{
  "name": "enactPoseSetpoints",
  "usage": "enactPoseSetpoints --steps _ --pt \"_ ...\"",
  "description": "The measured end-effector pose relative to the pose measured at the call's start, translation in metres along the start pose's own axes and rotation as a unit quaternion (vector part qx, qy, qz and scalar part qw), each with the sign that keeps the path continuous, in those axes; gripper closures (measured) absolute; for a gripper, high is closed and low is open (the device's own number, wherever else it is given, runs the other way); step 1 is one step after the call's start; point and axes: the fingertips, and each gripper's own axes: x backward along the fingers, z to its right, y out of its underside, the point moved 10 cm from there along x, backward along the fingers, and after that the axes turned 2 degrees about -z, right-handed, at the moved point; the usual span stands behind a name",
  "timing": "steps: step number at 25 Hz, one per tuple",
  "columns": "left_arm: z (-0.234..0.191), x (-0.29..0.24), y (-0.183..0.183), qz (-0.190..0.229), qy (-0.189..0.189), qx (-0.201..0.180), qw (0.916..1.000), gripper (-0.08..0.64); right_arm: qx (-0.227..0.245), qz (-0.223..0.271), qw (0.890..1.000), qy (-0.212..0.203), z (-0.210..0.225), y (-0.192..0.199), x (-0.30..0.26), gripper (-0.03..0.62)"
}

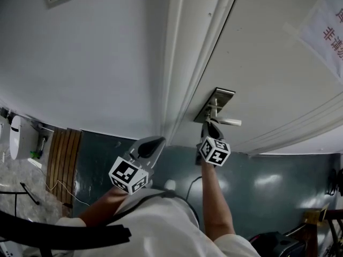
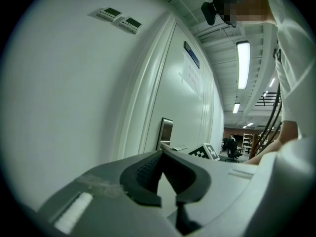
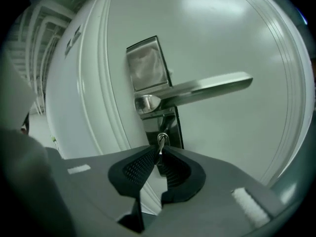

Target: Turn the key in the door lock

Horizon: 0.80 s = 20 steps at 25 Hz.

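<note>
A steel lock plate (image 3: 150, 85) with a lever handle (image 3: 207, 88) sits on the white door (image 3: 232, 38). Below the lever, a small metal key (image 3: 161, 141) sticks out of the keyhole. My right gripper (image 3: 159, 150) is shut on the key's head, its ribbed pads pressed on both sides. In the head view the right gripper (image 1: 208, 124) is up against the lock plate (image 1: 216, 104), just under the handle (image 1: 229, 122). My left gripper (image 1: 158, 140) hangs shut and empty by the door frame, left of the lock. Its jaws (image 2: 162, 155) meet at the tips.
The door frame (image 1: 179, 84) runs between the wall and the door. A paper notice with red print (image 1: 327, 28) hangs on the door at upper right. Two wall control panels (image 2: 119, 19) sit high on the wall. A slatted wooden piece (image 1: 63, 159) stands on the floor at left.
</note>
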Motion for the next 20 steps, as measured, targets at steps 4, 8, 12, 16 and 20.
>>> enactPoseSetpoints --steps 4,8,12,16,20 --pt "-0.003 0.002 0.000 -0.001 0.006 -0.001 1.0000 0.557 0.051 -0.011 0.998 0.020 -0.005 -0.002 -0.001 0.540" --pt "-0.003 0.002 -0.001 0.000 0.012 -0.002 0.9999 0.557 0.089 -0.019 0.995 0.035 -0.008 -0.003 -0.001 0.538" --pt "-0.005 0.004 -0.002 0.001 0.014 -0.005 0.9999 0.557 0.115 -0.023 0.992 0.045 -0.011 -0.003 -0.001 0.538" --pt "-0.006 0.006 -0.003 0.002 0.014 -0.007 0.9999 0.557 0.154 -0.027 0.986 0.058 -0.015 -0.004 -0.001 0.537" --pt "-0.007 0.007 -0.003 0.001 0.014 -0.008 0.9999 0.557 0.185 -0.032 0.980 0.067 -0.019 -0.006 -0.001 0.535"
